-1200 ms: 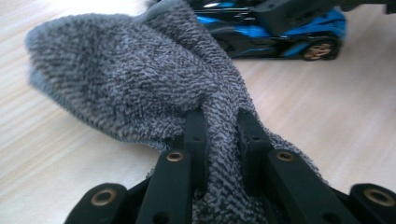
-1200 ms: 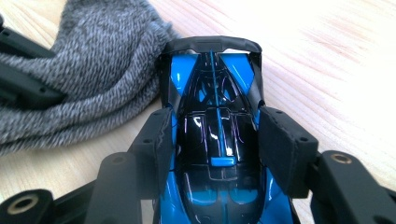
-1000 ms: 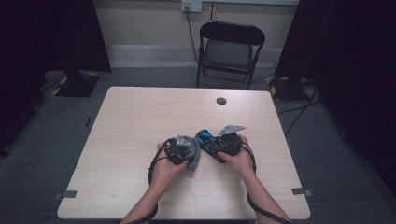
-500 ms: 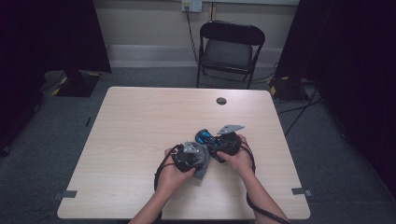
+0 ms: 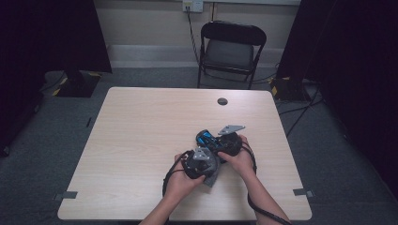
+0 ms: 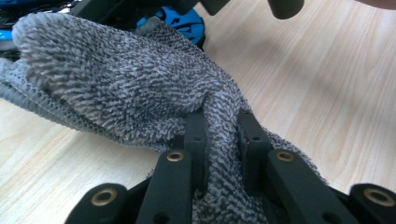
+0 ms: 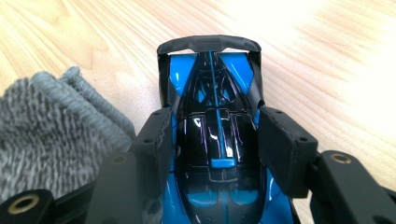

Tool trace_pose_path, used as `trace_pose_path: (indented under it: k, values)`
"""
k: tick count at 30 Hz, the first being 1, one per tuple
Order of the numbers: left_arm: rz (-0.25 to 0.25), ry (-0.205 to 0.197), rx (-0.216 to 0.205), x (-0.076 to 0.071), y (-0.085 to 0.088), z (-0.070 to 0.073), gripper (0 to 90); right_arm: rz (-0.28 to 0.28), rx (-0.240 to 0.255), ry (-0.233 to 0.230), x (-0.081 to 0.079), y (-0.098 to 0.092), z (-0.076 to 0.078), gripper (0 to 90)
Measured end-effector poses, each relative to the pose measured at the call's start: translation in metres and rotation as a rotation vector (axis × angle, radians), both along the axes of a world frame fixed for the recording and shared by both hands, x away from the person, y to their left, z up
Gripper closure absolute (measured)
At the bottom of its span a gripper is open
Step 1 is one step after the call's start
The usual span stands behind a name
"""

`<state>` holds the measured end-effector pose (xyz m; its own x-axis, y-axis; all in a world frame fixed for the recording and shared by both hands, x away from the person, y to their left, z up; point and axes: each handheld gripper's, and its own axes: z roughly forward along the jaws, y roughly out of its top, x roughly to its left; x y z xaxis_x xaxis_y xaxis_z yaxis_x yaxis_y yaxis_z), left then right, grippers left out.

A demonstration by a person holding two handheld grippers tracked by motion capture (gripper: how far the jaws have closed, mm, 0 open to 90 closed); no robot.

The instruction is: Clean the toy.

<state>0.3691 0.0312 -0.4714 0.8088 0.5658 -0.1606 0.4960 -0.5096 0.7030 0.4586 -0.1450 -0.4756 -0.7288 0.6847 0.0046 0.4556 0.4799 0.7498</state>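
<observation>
Currently the right gripper point(image 7: 212, 144) is clamped on the toy car point(image 7: 212, 140); the left gripper point(image 6: 223, 135) pinches the grey cloth point(image 6: 121, 84) at the car's 7 o'clock on the worktop point(image 5: 141, 122). Risk: hard wiping may twist the glossy car free.

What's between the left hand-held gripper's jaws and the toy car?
A grey cloth, pinched in the left hand-held gripper, bunches toward the blue-black toy car in the left gripper view.

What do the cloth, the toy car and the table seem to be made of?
Cloth: soft grey terry or microfibre, looped fuzzy pile, stitched edge.
Car: probably hard plastic, glossy blue and black, with sharp reflections.
Table: pale wood-grain top, likely laminate, smooth matte.
</observation>
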Motion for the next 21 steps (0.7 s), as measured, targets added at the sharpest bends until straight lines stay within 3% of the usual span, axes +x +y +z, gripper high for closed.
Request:
trace_pose_path:
  k: [19,21]
  values:
    - [-0.082,-0.01,-0.026,-0.015,-0.012,0.003,77.5,0.0,0.009,0.004,0.0,-0.001,0.0,46.3]
    - [-0.092,0.004,-0.049,-0.016,-0.012,0.002,77.5,-0.002,0.011,0.006,0.0,-0.001,0.0,46.3]
